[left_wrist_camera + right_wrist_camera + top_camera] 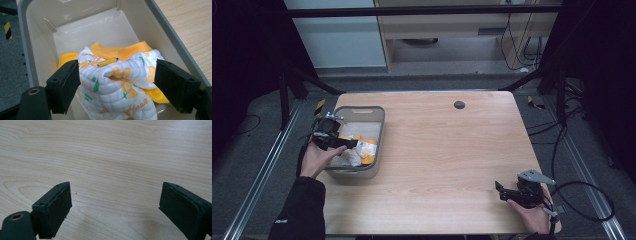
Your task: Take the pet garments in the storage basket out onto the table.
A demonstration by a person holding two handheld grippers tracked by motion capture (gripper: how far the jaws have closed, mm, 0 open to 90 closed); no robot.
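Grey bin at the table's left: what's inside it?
The grey bin holds a quilted white cloth with orange flower print and orange trim, between the open left gripper jaws. The bin's far end is bare; anything beneath the cloth is covered.

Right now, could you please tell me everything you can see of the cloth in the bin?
The cloth is white quilted fabric printed with orange flowers and green leaves, edged in orange ribbed trim. It lies bunched up in the near end of the grey bin. The left gripper straddles it with jaws open; whether they touch it is unclear.
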